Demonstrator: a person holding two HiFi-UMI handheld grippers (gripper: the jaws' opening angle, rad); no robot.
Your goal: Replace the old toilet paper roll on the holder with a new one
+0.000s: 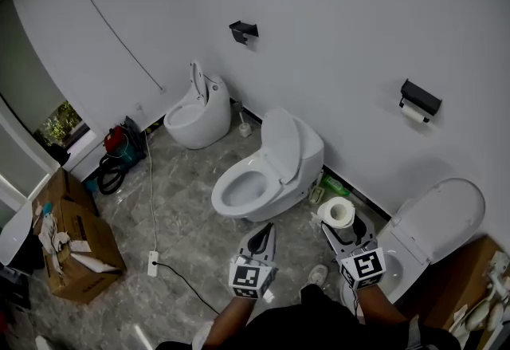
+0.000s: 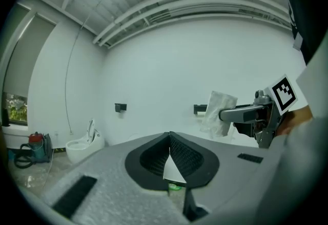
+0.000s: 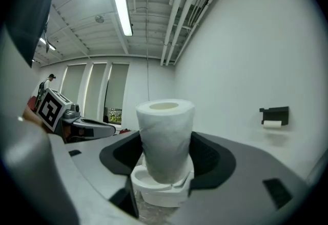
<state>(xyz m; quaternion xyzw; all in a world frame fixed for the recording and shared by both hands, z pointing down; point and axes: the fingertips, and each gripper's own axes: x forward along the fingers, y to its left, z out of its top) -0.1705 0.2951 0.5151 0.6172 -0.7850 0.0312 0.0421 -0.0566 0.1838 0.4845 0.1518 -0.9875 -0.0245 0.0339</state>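
Observation:
My right gripper (image 1: 343, 222) is shut on a new white toilet paper roll (image 1: 336, 212), held upright between its jaws; in the right gripper view the roll (image 3: 165, 139) fills the middle. A black wall holder (image 1: 420, 96) at the right carries the old, thin roll (image 1: 413, 112); the right gripper view has the holder (image 3: 275, 112) and the old roll (image 3: 272, 123) far off to the right. My left gripper (image 1: 263, 233) is shut with nothing in it, to the left of the right one. A second black holder (image 1: 243, 29) hangs further left with no roll visible.
Three white toilets stand along the wall: one at the back (image 1: 198, 113), one in the middle (image 1: 267, 173), one by my right hand (image 1: 434, 225). A cardboard box (image 1: 76, 241), a red machine (image 1: 119, 141) and a power strip (image 1: 152, 263) with its cable lie on the grey floor at the left.

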